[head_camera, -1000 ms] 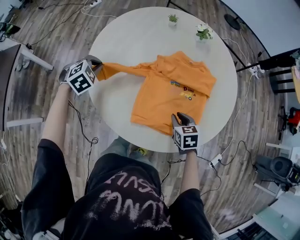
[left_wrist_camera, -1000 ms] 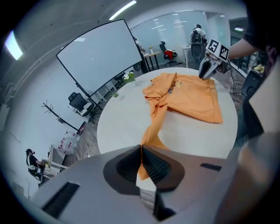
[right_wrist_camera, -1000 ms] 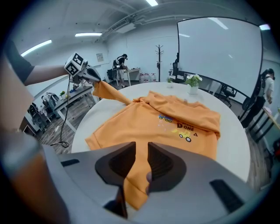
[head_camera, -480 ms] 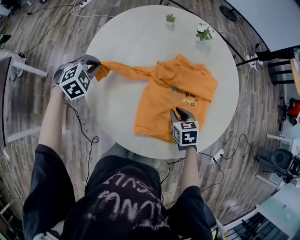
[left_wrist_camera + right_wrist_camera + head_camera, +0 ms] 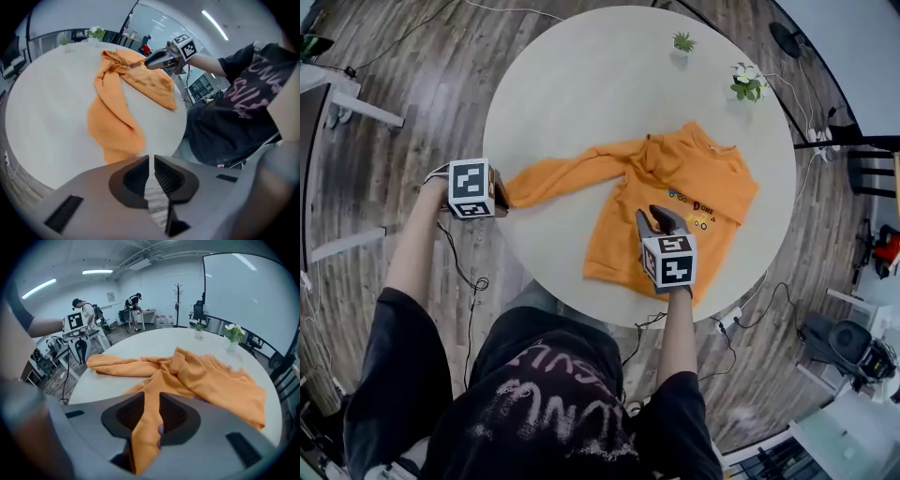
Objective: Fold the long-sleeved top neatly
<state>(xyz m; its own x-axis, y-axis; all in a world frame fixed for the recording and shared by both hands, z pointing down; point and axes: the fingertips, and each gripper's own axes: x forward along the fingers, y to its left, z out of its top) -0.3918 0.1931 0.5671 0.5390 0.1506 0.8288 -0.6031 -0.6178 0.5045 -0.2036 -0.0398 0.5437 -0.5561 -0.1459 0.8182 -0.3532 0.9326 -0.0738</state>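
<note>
My right gripper [image 5: 151, 414] pinching orange long-sleeved top [image 5: 694, 178], jaws just easing: may slip mid-fold. My left gripper [image 5: 151, 169] just parted, empty.

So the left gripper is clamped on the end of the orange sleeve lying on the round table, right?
No. The left gripper holds nothing: the left gripper view shows that its jaws have just been opening, with nothing between them. The end of the orange sleeve lies free on the round table, beyond the gripper.
</note>
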